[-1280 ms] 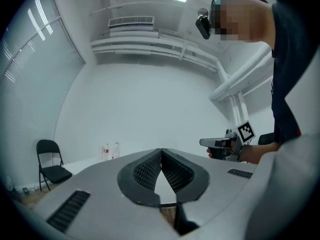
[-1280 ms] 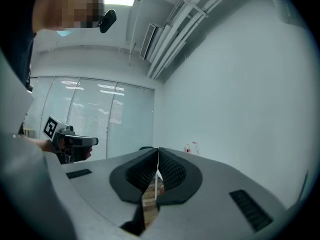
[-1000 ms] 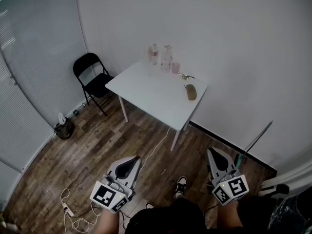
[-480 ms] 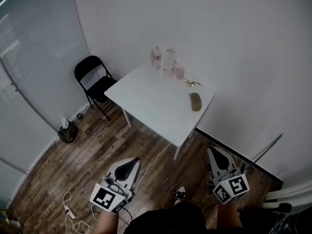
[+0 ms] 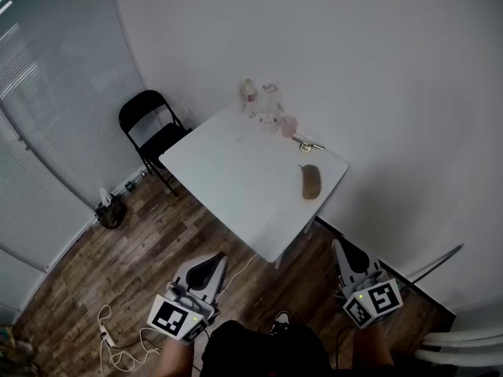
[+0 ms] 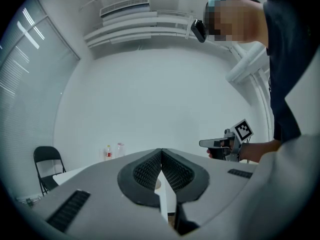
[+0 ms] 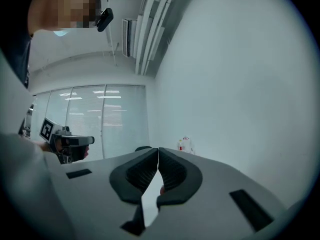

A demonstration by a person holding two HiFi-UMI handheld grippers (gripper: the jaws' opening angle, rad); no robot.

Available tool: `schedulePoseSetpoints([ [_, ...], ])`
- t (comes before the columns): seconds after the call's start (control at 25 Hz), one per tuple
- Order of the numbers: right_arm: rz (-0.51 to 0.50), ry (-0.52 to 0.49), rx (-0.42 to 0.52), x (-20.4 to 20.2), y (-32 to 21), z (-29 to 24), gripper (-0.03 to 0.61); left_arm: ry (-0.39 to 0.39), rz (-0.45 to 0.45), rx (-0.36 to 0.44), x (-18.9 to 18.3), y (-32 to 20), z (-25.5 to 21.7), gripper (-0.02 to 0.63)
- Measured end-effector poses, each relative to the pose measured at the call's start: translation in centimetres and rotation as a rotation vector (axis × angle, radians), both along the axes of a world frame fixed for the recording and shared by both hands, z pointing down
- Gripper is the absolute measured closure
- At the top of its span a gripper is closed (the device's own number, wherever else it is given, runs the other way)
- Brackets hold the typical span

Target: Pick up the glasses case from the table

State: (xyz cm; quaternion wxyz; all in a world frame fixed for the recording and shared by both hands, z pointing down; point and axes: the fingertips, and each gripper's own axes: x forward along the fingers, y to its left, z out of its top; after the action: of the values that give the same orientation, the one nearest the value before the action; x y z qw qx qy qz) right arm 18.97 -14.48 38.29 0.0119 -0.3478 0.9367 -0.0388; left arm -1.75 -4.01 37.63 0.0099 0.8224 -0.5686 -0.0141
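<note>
Black folding chair point(image 5: 149, 128) stands off the table's left corner, not involved. A white cable point(image 5: 118, 342) lies looped on the wood floor beside the person's feet. Judged a trip or snag risk on the approach.

Left tool point(image 6: 161, 153) is clenched, pads together, nothing between them. It is held low, well short of the table point(image 5: 228, 175).

Two bottles point(image 5: 250, 96) and a pink cup point(image 5: 288, 124) cluster at the far corner, with a small metal item point(image 5: 308, 143) (type unclear) just in front of them.

The brown glasses case point(image 5: 310, 181) lies flat near the right corner, close to the near-right edge and apart from the metal item.

Right tool point(image 7: 158, 150) is also clenched and empty, nearer the case's side.

Risks, as judged:
- Either tool arriving with its jaws together would shove the case, and the table edge is close, so it could drop to the floor.
- The rounded shell may squirt out of a grip across its ends.
- An overshoot past the case could knock the metal item or cup.
</note>
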Motion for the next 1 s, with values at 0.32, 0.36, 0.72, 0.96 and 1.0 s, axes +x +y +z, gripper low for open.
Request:
schedulePoseSetpoints([
  [0.32, 0.003, 0.010, -0.053, 0.9, -5.3, 2.5, 0.555, 0.027, 0.050, -0.013, 2.0, -6.6, 0.0, 0.594],
  [0.36, 0.010, 0.013, -0.054, 0.9, -5.9, 2.6, 0.555, 0.021, 0.048, -0.034, 1.7, -7.3, 0.6, 0.594],
  [0.72, 0.141, 0.073, -0.054, -1.3, -12.3, 2.7, 0.555, 0.004, 0.162, -0.021, -2.3, -15.8, 1.6, 0.594],
  [0.96, 0.216, 0.122, -0.047, -7.8, -16.9, 2.2, 0.555, -0.024, 0.250, -0.092, -8.4, -22.1, 4.3, 0.594],
  [1.0, 0.235, 0.127, -0.053, -8.6, -17.7, 2.3, 0.555, -0.015, 0.267, -0.099, -9.2, -23.2, 4.5, 0.594],
])
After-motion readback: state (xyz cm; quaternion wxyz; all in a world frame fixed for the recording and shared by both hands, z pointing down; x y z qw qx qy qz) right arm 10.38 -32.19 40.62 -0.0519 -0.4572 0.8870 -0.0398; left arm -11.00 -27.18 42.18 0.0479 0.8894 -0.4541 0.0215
